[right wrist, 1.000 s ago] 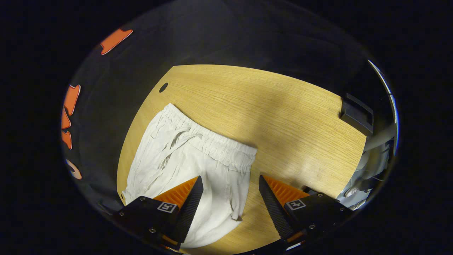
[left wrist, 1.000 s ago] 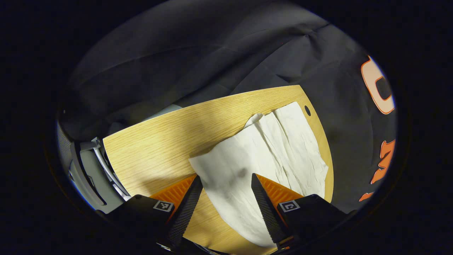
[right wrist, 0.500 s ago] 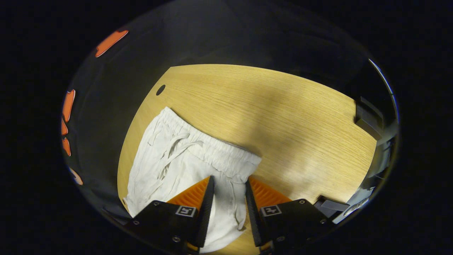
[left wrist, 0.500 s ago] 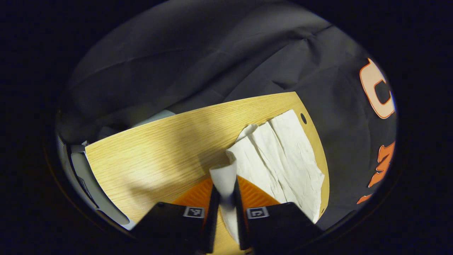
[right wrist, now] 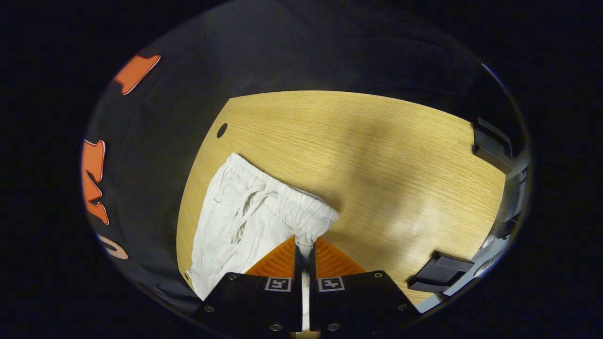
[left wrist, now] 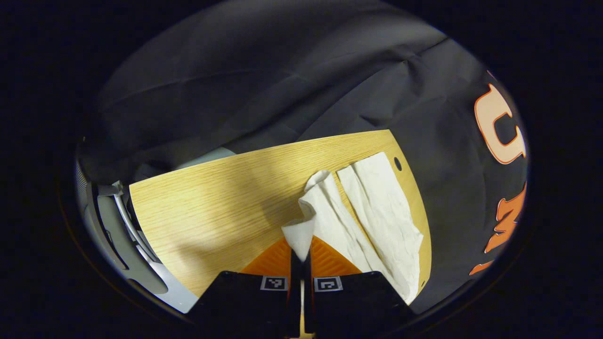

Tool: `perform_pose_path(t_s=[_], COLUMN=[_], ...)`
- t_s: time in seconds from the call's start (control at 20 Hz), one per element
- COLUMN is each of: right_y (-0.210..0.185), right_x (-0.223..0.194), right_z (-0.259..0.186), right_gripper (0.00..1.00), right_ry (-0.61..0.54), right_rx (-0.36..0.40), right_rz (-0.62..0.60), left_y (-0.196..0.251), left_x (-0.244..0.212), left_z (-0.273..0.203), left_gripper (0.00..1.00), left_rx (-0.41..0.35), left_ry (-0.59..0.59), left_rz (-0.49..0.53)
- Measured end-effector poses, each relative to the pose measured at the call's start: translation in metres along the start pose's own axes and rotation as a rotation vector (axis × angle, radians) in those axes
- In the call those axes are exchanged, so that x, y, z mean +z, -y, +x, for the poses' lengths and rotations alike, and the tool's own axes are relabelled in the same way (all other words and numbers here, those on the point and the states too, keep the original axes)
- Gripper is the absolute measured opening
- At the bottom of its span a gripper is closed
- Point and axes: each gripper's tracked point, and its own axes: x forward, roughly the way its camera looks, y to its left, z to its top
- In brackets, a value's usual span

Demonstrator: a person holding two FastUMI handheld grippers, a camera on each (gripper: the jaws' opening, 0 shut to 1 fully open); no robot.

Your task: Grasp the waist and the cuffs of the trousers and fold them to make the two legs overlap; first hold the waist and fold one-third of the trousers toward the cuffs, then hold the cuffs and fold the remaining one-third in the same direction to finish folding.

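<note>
My left tool (left wrist: 300, 254) pinches a trouser cuff (left wrist: 301, 230); right tool (right wrist: 305, 252) clamps the waistband (right wrist: 301, 212), both seemingly lifted slightly off the surface (right wrist: 386, 155).

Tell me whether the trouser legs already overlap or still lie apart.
Apart. In the left gripper view a strip of table shows between the two legs of the trousers; the left gripper pinches one cuff, lifted.

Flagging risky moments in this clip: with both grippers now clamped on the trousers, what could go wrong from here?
1. The left gripper pinches only a small corner of the cuff; it could slip out during the lift.
2. The right gripper grips the waistband at its edge, so the legs may overlap crookedly.
3. The trousers lie near the table edge and could slide off.
</note>
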Motion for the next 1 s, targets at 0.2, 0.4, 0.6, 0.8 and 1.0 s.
perform_pose_path(t_s=[0.2,0.4,0.6,0.8,1.0], right_y=[-0.028,-0.044,-0.06,-0.077,-0.091], right_x=[0.01,0.022,0.031,0.038,0.044], right_z=[-0.016,-0.025,-0.029,-0.027,-0.025], right_gripper=[0.06,0.06,0.07,0.06,0.06], right_ry=[0.011,0.026,0.022,0.016,0.022], right_rx=[0.065,0.101,0.111,0.131,0.131], right_rz=[-0.024,-0.039,0.004,0.037,0.088], left_y=[0.035,0.074,0.095,0.117,0.14], left_x=[0.018,0.033,0.048,0.065,0.079], left_z=[-0.02,-0.021,-0.014,0.0,0.021], left_gripper=[0.07,0.06,0.07,0.07,0.07], left_rx=[-0.064,-0.09,-0.087,-0.092,-0.101], left_ry=[0.025,0.03,0.014,-0.016,-0.066], left_rz=[0.043,0.115,0.144,0.176,0.207])
